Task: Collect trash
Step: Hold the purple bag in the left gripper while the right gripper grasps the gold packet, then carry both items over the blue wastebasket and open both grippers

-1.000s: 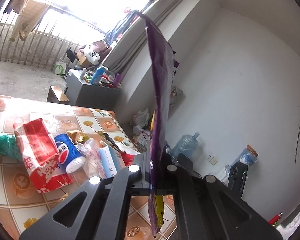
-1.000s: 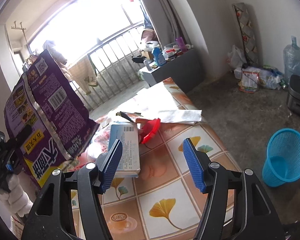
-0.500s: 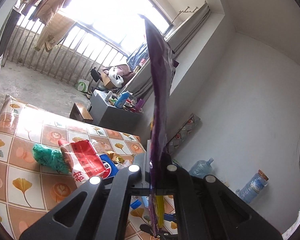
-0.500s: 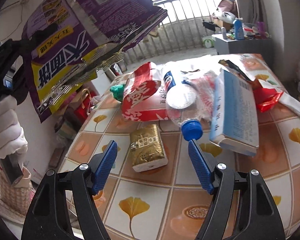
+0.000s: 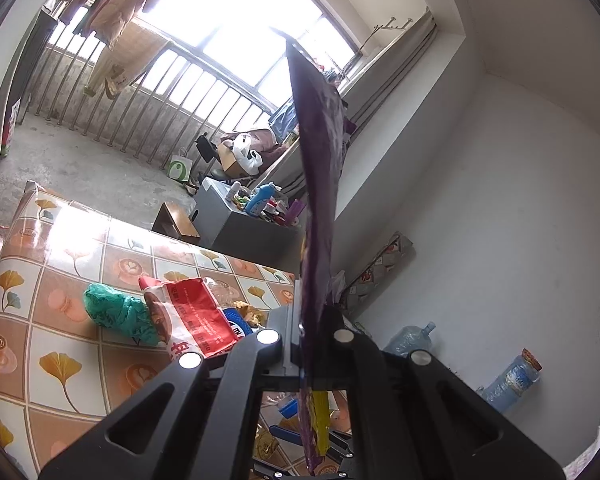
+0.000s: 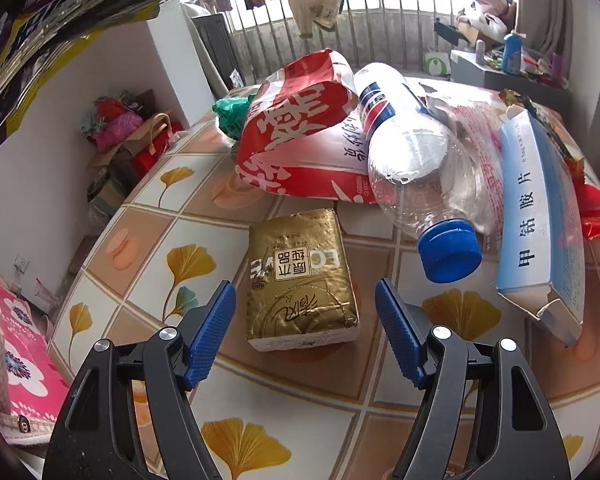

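Trash was heaped on the tiled surface [image 6: 148, 208], and the gold tissue pack [image 6: 302, 280] served as the landmark. The pack lay flat on the surface, apart from the heap. Just behind it a red and white bag [image 6: 304, 128] was lying, with a green crumpled bag [image 6: 232, 114] behind that bag's left end. To the right of the pack a clear plastic bottle [image 6: 412, 152] was propped on the heap, its blue cap [image 6: 449, 250] pointed toward the camera and hung near the pack's far right corner. Further right of the pack a light blue carton [image 6: 540, 220] with an open end was seen, and a red wrapper [image 6: 598, 208] beyond it.

The right hand-held gripper [image 6: 305, 340] was held over the near end of the pack, its blue pads [image 6: 210, 340] set on either side of the pack without touching it, and its jaws were closing.

The left hand-held gripper [image 5: 312, 344] was pressed together on the lower part of a purple bag [image 5: 320, 200], which was held upright and seen edge-on. In the right wrist view that bag [image 6: 40, 20] was seen high and to the left of the pack, above the surface.
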Motion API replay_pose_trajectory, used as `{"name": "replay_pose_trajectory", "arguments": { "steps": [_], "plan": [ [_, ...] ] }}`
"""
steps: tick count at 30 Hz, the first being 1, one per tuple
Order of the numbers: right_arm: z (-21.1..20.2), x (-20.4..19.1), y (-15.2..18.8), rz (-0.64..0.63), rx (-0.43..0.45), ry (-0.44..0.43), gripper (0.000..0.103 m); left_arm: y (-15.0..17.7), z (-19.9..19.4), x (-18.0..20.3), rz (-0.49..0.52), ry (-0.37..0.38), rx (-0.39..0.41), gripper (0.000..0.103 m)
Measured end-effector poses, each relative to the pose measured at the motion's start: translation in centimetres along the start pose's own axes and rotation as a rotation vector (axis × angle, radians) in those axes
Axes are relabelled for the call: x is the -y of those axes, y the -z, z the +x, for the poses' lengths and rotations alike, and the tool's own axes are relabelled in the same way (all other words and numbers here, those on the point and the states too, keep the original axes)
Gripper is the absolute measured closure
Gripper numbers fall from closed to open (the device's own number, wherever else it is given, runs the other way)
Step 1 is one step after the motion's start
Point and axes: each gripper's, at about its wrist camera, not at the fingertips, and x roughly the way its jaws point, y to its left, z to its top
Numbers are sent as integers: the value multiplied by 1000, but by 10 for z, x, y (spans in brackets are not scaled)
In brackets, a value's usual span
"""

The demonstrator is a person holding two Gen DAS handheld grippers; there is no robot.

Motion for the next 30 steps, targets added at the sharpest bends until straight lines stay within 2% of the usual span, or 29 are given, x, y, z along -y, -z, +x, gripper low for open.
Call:
{"name": "replay_pose_trajectory", "arguments": {
  "steps": [1, 5, 9, 12, 17, 20, 24, 27, 30],
  "plan": [
    [-2, 3, 1, 13, -3, -28, 53, 0, 0, 1, 3, 0, -2, 103],
    [-15, 12, 6, 44, 9, -38, 54, 0, 4, 5, 15, 1, -9, 103],
    [-43, 23, 12, 108, 50, -104, 55, -1, 11, 7, 31, 8, -11, 103],
    [-84, 37, 20, 165, 139, -146, 55, -4, 21, 11, 45, 24, -24, 103],
    [-167, 80, 35, 301, 356, -120, 55, -12, 52, 34, 78, 100, -59, 103],
    [-218, 113, 44, 390, 507, -72, 55, -17, 81, 63, 116, 180, -94, 103],
    [-275, 157, 61, 509, 674, 99, 54, -16, 136, 117, 194, 261, -173, 103],
    [-306, 194, 82, 665, 768, 203, 54, -2, 190, 170, 264, 297, -278, 103],
    [-327, 233, 110, 833, 828, 298, 54, 27, 253, 225, 335, 301, -423, 103]
  ]
}}
